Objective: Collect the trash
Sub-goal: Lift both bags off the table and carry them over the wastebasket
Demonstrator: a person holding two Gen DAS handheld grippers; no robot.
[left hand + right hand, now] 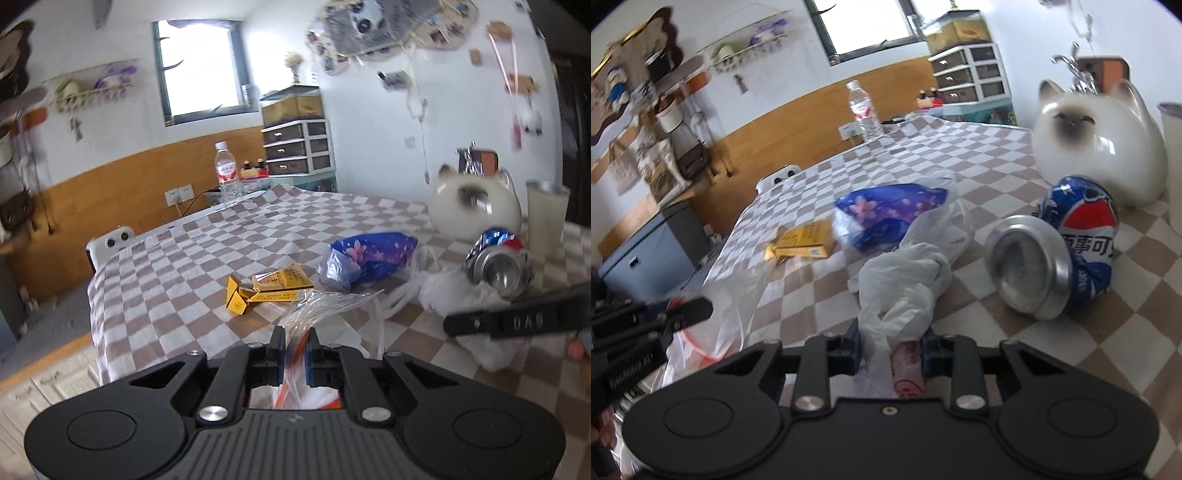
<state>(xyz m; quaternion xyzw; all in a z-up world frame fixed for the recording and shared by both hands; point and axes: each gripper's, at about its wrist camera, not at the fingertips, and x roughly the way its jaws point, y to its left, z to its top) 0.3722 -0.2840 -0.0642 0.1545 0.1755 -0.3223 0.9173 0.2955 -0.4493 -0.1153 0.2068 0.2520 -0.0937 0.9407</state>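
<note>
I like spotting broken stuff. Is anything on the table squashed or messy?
Yes. The can is crushed and lies on its side by the cat figurine. The yellow box is torn open on the cloth.

white cup [1174,162] cut off, wall photos [391,22] blurred

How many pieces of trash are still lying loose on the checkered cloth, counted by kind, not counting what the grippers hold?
Crushed Pepsi can: 1
Yellow cigarette pack: 1
Blue flowered wrapper: 1
Total: 3
Held and not counted: the left gripper grips a clear plastic bag; the right gripper grips a white crumpled bag.
</note>
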